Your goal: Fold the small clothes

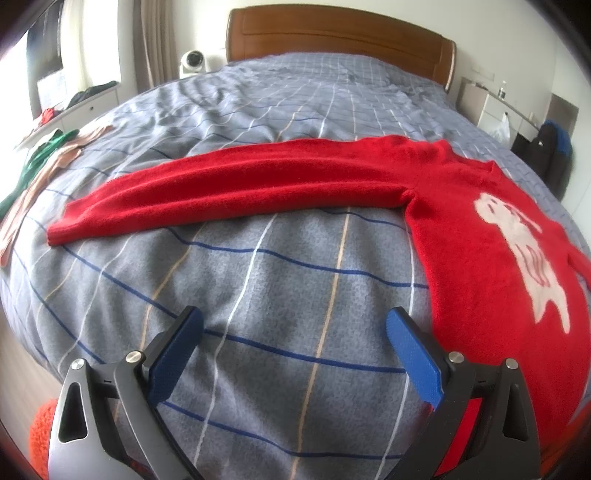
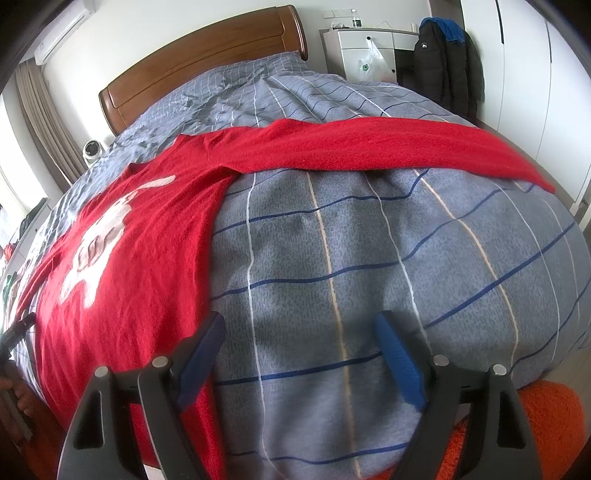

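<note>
A small red sweater [image 1: 480, 236] with a white animal figure lies flat on the bed, front up. In the left wrist view its one sleeve [image 1: 229, 188] stretches out to the left. In the right wrist view the sweater [image 2: 122, 266] lies at the left and its other sleeve [image 2: 388, 147] stretches to the right. My left gripper [image 1: 293, 325] is open and empty, over bare cover just left of the sweater's hem. My right gripper [image 2: 299, 328] is open and empty, just right of the sweater's side edge.
The bed has a grey-blue checked cover [image 1: 258, 295] and a wooden headboard [image 1: 332, 33]. Green and beige clothes [image 1: 40, 158] lie at the bed's left edge. A dark jacket [image 2: 447, 62] hangs by a white cabinet [image 2: 354, 48]. An orange rug [image 2: 546, 424] lies on the floor.
</note>
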Motion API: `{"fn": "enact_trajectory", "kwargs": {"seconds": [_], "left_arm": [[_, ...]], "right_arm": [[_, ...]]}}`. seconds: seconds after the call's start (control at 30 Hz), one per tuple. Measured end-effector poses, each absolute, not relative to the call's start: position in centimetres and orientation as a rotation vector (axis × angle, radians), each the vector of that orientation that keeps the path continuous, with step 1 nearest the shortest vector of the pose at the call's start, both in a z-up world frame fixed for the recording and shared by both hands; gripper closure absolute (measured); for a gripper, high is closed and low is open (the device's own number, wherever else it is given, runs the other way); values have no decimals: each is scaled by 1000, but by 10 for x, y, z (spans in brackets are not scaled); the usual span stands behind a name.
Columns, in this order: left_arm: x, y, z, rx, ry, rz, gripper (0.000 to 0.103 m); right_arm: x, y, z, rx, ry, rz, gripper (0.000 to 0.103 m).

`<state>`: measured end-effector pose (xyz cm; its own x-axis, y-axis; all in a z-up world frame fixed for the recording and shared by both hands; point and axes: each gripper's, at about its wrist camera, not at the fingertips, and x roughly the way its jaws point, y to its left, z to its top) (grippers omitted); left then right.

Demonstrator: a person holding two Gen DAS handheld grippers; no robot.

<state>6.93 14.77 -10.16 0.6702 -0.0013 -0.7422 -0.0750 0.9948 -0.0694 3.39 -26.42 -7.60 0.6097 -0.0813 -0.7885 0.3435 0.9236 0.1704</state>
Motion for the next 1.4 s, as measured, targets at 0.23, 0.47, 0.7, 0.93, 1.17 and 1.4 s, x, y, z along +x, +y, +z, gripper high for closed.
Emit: {"fn": "enact_trajectory", "kwargs": {"seconds": [0.23, 0.47, 0.7, 0.93, 1.17, 1.4], "left_arm": [[68, 150, -102, -97, 833, 44, 3], [68, 151, -101, -97, 831, 47, 3], [67, 152, -100, -98, 827, 47, 3], [67, 153, -100, -98, 828, 48, 3], [67, 152, -100, -98, 827, 48, 3], [67, 153, -100, -99, 825, 49, 3]], "right_arm": [[34, -264, -76, 321, 885, -250, 20], [34, -264, -76, 322, 885, -250, 20], [34, -264, -76, 321, 885, -250, 20], [33, -264, -76, 322, 884, -250, 20], [34, -264, -76, 321, 885, -250, 20], [33, -264, -76, 321, 884, -250, 20]]}}
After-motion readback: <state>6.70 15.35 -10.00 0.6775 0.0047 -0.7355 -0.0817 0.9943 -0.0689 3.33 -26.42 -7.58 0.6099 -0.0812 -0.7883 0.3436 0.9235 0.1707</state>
